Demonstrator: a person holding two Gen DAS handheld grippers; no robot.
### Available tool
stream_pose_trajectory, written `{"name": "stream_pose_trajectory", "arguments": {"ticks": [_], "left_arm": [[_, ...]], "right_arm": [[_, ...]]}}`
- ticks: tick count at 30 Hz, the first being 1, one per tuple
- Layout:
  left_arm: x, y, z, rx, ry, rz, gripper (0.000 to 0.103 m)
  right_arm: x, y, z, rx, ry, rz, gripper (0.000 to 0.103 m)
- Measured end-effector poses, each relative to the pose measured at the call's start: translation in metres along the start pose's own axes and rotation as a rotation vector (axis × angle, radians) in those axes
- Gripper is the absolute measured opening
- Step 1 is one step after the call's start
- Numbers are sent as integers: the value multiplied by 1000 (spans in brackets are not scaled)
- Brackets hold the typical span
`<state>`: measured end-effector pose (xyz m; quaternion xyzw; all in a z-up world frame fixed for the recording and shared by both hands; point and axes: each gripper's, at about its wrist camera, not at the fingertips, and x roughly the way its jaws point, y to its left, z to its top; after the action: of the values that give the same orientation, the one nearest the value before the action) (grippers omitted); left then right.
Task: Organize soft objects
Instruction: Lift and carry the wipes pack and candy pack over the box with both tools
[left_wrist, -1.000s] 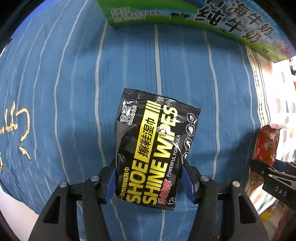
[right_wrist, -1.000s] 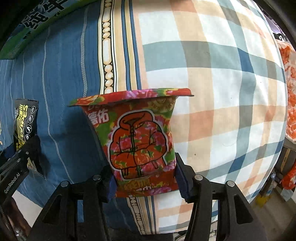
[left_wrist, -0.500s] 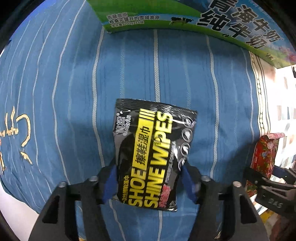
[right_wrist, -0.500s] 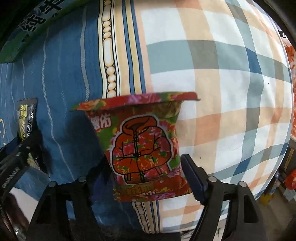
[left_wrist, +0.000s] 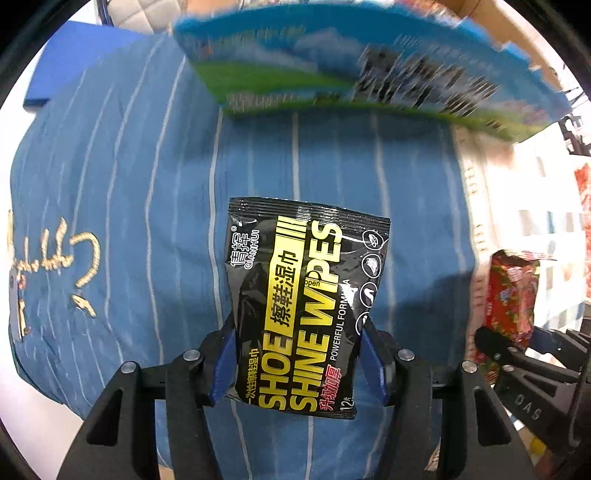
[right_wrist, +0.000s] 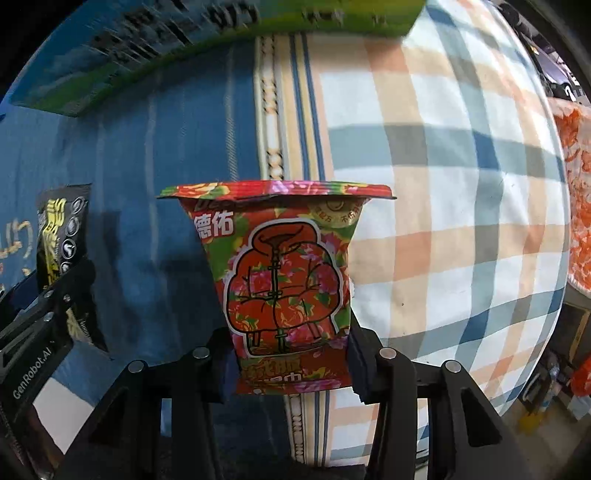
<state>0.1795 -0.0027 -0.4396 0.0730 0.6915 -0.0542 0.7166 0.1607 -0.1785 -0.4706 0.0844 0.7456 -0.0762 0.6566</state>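
Below both grippers lies a bedspread – a blue striped part filling the left and centre of the left wrist view, and a checked part in orange, blue and white taking the right half of the right wrist view, with a patterned border between them. The blue cloth ends at the lower left of the left wrist view, where pale floor shows. A blue and green milk carton, blurred, spans the top of both views; the cloth between it and the packs lies bare.

Both grippers point down at the bed. The left gripper clamps the lower part of a black wipes pack between its blue pads, the pack standing up into the frame centre. It reads "SHOE SHINE WIPES", "POWERFUL FORMULA", "open" and "QIANHUI", with yellow Chinese characters.

The right gripper has its jaws closing on the lower part of a red flowered pack – a quilted jacket is drawn on it, with "德佑" at its upper left. At the left edge of the right wrist view the other gripper's body reads "GenRobot.AI".
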Motion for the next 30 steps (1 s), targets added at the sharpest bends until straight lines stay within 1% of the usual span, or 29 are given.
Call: {"name": "stream_pose_trajectory", "arguments": {"ticks": [4, 8, 11, 12, 13, 16, 18, 22, 24, 26, 30], "left_arm": [[-34, -11, -6, 17, -77, -13, 55], [-69, -17, -7, 19, -144, -41, 55], [-102, -14, -1, 13, -192, -72, 55], [-107, -11, 2, 13, -201, -79, 55], [-116, -9, 4, 11, -215, -88, 55], [-140, -7, 10, 12, -258, -104, 55], [-153, -6, 21, 10, -285, -121, 55], [-176, -2, 40, 9, -324, -145, 55], [-184, 0, 53, 7, -335, -162, 55], [-189, 4, 70, 3, -339, -183, 55], [-191, 11, 109, -1, -328, -201, 55]], "right_arm": [[-39, 7, -8, -23, -70, 31, 49], [-79, 12, -15, -40, -139, 54, 49], [-109, 17, -25, -44, -193, 82, 49], [-110, 17, -39, -44, -208, 94, 49], [-112, 16, -40, -44, -218, 102, 49], [-142, 14, -41, -48, -255, 134, 49], [-167, 15, -39, -56, -283, 152, 49], [-194, 14, -24, -60, -321, 198, 49], [-190, 14, 5, -68, -341, 208, 49], [-203, 17, 20, -69, -358, 210, 49], [-208, 20, 56, -79, -355, 220, 49]]}}
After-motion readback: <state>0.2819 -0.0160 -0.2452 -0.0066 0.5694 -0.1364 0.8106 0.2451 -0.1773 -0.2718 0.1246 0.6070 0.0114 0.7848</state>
